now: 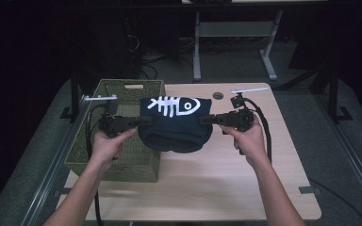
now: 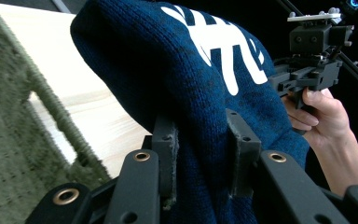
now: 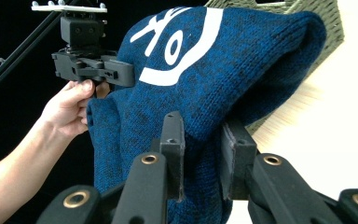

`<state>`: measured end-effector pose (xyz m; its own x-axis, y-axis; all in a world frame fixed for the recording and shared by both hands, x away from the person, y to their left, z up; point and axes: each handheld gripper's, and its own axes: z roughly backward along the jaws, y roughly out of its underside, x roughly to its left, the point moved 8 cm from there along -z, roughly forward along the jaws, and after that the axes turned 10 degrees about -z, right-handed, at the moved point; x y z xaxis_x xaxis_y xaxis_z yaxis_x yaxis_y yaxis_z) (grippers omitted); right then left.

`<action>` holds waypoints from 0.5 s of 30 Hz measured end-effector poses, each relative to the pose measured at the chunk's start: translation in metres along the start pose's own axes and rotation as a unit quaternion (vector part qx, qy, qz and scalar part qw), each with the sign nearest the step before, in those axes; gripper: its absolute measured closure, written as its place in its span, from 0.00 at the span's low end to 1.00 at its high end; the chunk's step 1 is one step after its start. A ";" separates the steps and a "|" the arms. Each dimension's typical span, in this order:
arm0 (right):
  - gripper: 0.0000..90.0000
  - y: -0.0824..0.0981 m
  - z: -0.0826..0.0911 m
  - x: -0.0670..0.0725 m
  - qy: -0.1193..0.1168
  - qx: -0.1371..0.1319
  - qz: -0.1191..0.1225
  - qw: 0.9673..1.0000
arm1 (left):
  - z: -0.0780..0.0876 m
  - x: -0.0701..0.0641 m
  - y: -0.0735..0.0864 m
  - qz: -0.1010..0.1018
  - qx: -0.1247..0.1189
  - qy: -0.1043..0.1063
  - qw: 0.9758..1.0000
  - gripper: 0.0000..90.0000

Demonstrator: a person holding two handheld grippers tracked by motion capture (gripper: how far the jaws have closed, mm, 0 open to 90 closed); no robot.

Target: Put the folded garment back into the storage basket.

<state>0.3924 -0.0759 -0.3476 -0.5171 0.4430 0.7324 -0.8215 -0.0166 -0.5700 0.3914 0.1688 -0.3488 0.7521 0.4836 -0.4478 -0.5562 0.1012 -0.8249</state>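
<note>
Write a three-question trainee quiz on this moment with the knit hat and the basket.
1. True or false: both grippers are clamped on the blue knit hat.
2. What white design is on the hat? A) star B) fish skeleton C) anchor
3. Which gripper is nearer the green woven basket?

Key: 1. True: the left gripper and right gripper each pinch an edge, holding it above the wooden table. 2. B. 3. The left.

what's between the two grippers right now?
The blue hat with a white fishbone print spans the stretch in the high view, held above the table. The left gripper and right gripper each clamp one side.
</note>
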 end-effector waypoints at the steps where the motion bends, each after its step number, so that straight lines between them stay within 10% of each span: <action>1: 0.82 -0.001 -0.002 0.001 0.000 0.001 0.000 1.000 | 0.002 0.001 0.000 0.001 -0.001 -0.001 1.000 0.77; 15: 0.82 -0.013 -0.041 0.014 0.003 0.011 0.011 1.000 | 0.034 0.019 0.002 0.009 -0.008 -0.025 1.000 0.77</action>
<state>0.4054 -0.0328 -0.3451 -0.5339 0.4477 0.7173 -0.8151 -0.0468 -0.5774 0.3926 0.2079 -0.3471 0.7237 0.5279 -0.4445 -0.5626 0.0783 -0.8230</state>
